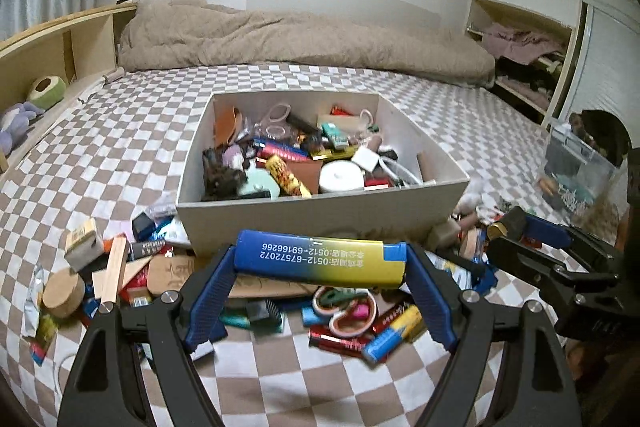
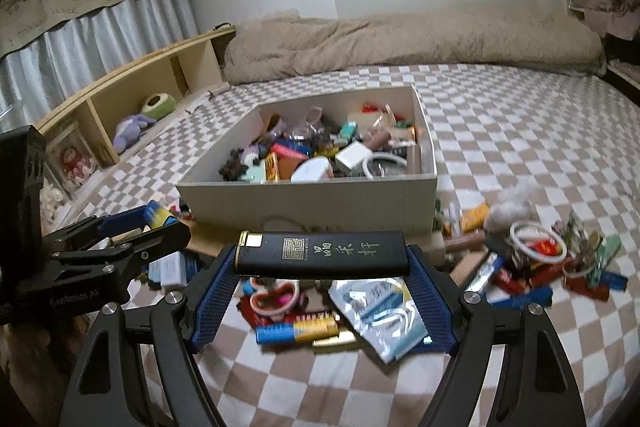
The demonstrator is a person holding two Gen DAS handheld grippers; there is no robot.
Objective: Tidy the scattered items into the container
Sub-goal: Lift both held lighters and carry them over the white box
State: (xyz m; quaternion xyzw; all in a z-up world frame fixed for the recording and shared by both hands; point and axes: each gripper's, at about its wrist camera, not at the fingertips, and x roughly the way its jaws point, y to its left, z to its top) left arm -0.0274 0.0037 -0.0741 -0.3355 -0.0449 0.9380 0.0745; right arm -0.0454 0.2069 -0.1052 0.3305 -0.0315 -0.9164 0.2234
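A white open box [image 1: 320, 215] [image 2: 308, 197], full of small items, stands on the checkered bed. My left gripper [image 1: 320, 263] is shut on a blue-and-yellow lighter [image 1: 320, 259], held crosswise just before the box's near wall, above the scattered pile [image 1: 352, 311]. My right gripper [image 2: 322, 254] is shut on a black lighter [image 2: 324, 253] with gold characters, also held crosswise before the box. The right gripper shows at the right of the left wrist view [image 1: 508, 227]; the left one shows at the left of the right wrist view [image 2: 160, 219].
Loose items lie around the box's front: a cork lid [image 1: 63, 291], wooden blocks [image 1: 112, 273], a foil packet [image 2: 380, 311], white rings [image 2: 538, 241], batteries [image 2: 296, 331]. A beige duvet [image 1: 280, 39] lies behind. A wooden shelf [image 1: 56, 43] runs along the left; a clear bin [image 1: 576, 171] stands right.
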